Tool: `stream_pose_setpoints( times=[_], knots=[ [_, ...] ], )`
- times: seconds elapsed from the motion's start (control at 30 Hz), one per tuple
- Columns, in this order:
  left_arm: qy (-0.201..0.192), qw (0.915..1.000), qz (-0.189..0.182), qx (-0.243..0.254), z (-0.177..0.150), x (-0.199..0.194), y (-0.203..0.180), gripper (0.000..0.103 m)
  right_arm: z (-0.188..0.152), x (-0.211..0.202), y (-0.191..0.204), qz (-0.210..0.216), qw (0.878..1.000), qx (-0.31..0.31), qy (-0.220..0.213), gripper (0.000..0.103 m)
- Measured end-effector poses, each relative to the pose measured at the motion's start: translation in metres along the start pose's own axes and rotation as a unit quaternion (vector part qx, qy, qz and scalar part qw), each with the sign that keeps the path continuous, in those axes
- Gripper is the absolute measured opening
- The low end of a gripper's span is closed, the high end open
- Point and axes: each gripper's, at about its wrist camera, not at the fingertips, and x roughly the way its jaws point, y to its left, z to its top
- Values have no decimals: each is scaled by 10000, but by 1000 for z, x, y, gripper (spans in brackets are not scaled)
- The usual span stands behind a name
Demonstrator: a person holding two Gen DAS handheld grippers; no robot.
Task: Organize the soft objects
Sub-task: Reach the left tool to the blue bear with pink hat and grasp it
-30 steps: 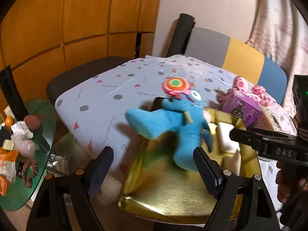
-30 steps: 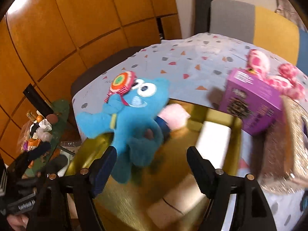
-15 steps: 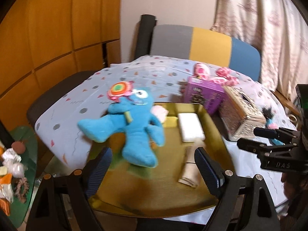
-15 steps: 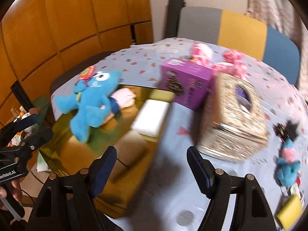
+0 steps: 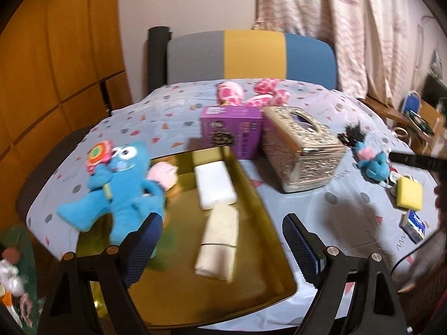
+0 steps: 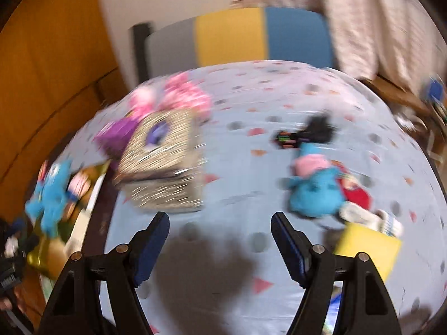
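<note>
A big blue plush (image 5: 120, 192) with a lollipop lies half in the gold tray (image 5: 251, 195), beside a white sponge (image 5: 213, 188) and a folded beige cloth (image 5: 219, 240). My left gripper (image 5: 220, 233) hovers open above the tray, nothing between its fingers. A small blue plush (image 5: 373, 164) with black hair lies on the dotted tablecloth at the right. In the blurred right wrist view my right gripper (image 6: 220, 233) stands open over bare cloth, the small blue plush (image 6: 315, 192) ahead to its right. A pink plush (image 5: 251, 95) rests at the table's far side.
A purple box (image 5: 232, 129) and a silver tissue box (image 5: 301, 148) stand mid-table. A yellow sponge (image 5: 409, 195) and a small blue carton (image 5: 415, 224) lie near the right edge. A striped chair back (image 5: 251, 55) rises behind. A green side table (image 5: 14, 273) with clutter sits lower left.
Both grippers swung rightward across the table. The big blue plush slid to the left of each view, and the small blue plush and yellow sponge came into sight.
</note>
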Motion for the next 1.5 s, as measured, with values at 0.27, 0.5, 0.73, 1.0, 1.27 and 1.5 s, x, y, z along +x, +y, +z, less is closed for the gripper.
stream_pose_setpoints(
  times=[0.27,0.5,0.73,1.0,1.27,1.5],
  knots=[
    [122,9981,-400,441,10,16,-44,88,-3,-33,-108,-484,9769,1859,-931,77],
    [430,9931,-850,683,14,37,-86,88,-22,-51,-164,-554,9378,3046,-1574,77],
    [665,9843,-1347,928,20,57,-140,87,-36,-47,-191,-290,9178,3692,-1432,77],
    [804,9693,-1929,1293,38,84,-218,81,-41,-43,-194,-114,9115,3877,-1370,77],
    [1015,9587,-2343,1257,67,127,-285,81,-42,-41,-196,95,9080,3964,-1355,77],
    [1311,9544,-2481,1023,87,176,-336,85,-40,-35,-196,300,9094,3960,-1239,77]
  ],
)
